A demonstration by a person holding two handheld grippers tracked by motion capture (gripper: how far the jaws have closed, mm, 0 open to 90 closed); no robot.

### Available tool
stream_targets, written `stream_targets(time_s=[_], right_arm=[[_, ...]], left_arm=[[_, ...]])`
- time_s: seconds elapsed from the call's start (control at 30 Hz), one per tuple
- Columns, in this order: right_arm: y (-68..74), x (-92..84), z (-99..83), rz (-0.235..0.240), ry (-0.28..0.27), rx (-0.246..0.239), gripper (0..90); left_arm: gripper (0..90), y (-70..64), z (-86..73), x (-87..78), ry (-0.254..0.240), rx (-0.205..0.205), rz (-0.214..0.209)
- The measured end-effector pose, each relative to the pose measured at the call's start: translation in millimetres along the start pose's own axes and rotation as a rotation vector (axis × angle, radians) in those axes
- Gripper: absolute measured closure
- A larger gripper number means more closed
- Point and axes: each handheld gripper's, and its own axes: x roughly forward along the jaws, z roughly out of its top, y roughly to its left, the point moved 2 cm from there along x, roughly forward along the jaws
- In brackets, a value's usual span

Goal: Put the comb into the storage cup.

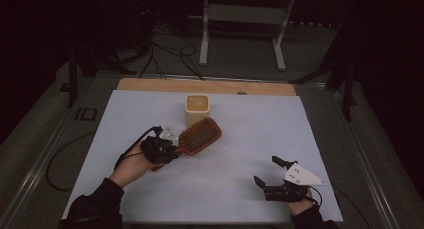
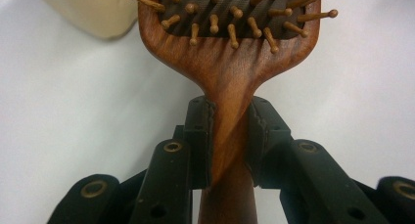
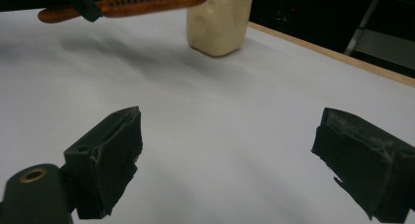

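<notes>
A wooden paddle hairbrush [image 1: 200, 136] with wooden bristles hangs over the white table top, just in front of a cream square container [image 1: 197, 109]. My left gripper [image 1: 172, 150] is shut on the brush's handle [image 2: 230, 136], one black pad on each side of the neck. In the right gripper view the brush [image 3: 147, 1] is lifted clear of the table, casting a shadow below, with the cream container [image 3: 220, 21] behind it. My right gripper [image 1: 267, 171] rests near the front right of the table, jaws wide apart [image 3: 230, 155] with nothing between them.
The white sheet [image 1: 240, 139] covers the table, with a wooden strip [image 1: 205, 85] at its far edge. Beyond it are cables on the floor and a white metal stand [image 1: 240, 19]. The person's forearms enter from the bottom.
</notes>
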Motion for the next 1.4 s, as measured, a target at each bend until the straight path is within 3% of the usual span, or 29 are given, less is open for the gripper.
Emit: stream_targets(time_s=[0.37, 0.6, 0.9, 1.13, 1.4], right_arm=[[0.9, 1.2, 0.3, 0.001, 0.004, 0.008, 10.1], [2.2, 0.5, 2.0, -0.002, 0.005, 0.014, 10.0], [9.0, -2.2, 14.3, -0.011, 0.012, -0.013, 10.0], [11.1, -9.5, 46.0, -0.019, -0.025, -0.015, 10.0], [6.9, -8.1, 110.9, 0.005, -0.116, -0.009, 10.0]], left_arm=[[73.5, -6.0, 9.3, 1.3, -0.106, -0.014, 0.001], [73.5, -12.1, 14.0, 6.5, -0.143, -0.014, 0.001], [73.5, -20.7, 15.5, 6.5, -0.212, -0.005, 0.021], [73.4, -26.1, 17.1, 4.4, -0.292, -0.024, 0.039], [73.4, -32.1, 17.0, 2.9, -0.366, -0.044, 0.048]])
